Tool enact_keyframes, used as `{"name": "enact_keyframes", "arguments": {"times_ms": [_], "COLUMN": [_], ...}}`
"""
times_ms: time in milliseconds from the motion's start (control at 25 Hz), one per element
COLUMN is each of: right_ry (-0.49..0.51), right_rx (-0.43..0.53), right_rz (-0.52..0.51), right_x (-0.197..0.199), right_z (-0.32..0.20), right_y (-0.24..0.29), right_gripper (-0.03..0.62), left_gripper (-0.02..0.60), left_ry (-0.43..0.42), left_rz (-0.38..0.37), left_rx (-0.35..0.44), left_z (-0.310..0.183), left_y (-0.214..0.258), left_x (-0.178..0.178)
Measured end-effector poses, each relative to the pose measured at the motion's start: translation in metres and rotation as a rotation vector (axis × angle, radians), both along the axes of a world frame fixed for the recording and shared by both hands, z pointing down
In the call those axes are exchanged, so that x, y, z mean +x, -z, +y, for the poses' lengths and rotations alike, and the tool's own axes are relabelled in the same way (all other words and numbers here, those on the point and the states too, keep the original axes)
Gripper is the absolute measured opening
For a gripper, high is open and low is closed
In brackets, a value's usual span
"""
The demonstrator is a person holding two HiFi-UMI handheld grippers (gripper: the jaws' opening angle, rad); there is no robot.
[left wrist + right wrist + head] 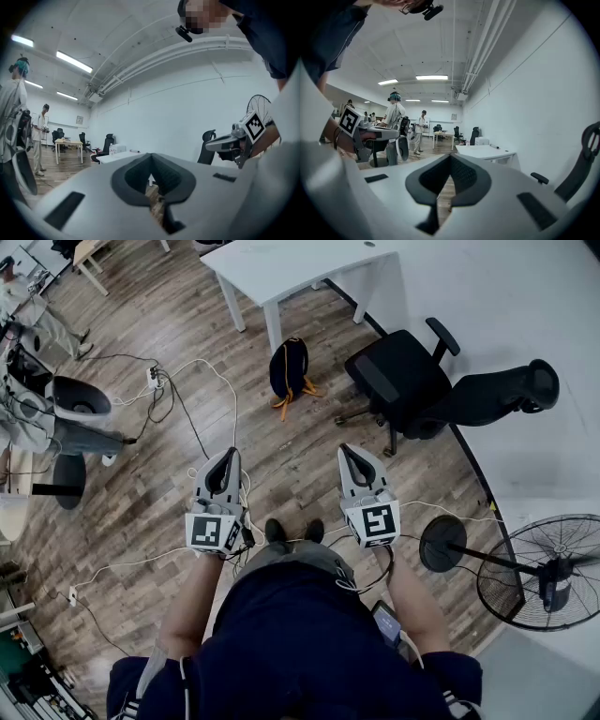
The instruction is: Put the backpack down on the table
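The backpack (289,369) stands on the wooden floor in the upper middle of the head view, just beside a leg of the white surface (309,263). Its orange straps (280,406) trail below it, and it has not yet been lifted. The left tongs (230,453) and the right tongs (346,450) are each pressed together with nothing between them, at mid-frame and well apart from the bag.

If the tongs pinch only a loose strap, the bag could swing or slip on the way up. The leg and edge of the surface look close enough to snag it. Cables (173,399) run across the floor at left and the black chair (398,376) crowds the right, so a foot could catch on the approach.
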State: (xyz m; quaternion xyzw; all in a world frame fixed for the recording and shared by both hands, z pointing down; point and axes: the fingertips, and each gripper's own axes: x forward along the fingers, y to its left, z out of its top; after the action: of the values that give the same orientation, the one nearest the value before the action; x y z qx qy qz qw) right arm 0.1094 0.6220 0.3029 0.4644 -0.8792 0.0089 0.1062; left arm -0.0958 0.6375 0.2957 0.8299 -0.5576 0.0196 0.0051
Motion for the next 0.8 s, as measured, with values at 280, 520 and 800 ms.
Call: {"name": "enact_keyframes", "arguments": {"times_ms": [280,520,800], "right_ry": [0.0,-0.003,-0.017], "right_rx": [0.008,0.009,0.032], "right_rz": [0.003,-0.004,-0.009], "right_x": [-0.0016,-0.0019,0.0009], "right_z": [-0.0037,-0.0033,-0.0052], "right_y": [0.0011,0.0005,0.004], "right_gripper": [-0.006,-0.005,0.012], "left_gripper": [0.002,0.002,0.002], "left_ry": [0.016,0.017,0.019], "left_rz": [0.003,-0.003,0.002], "left_rx": [0.004,0.005,-0.005], "left_z": [-0.0029,-0.002,-0.0003], "left_y": [0.0042,0.0043,0.0018], "left_x": [-0.0053,-0.0065,-0.0099]}}
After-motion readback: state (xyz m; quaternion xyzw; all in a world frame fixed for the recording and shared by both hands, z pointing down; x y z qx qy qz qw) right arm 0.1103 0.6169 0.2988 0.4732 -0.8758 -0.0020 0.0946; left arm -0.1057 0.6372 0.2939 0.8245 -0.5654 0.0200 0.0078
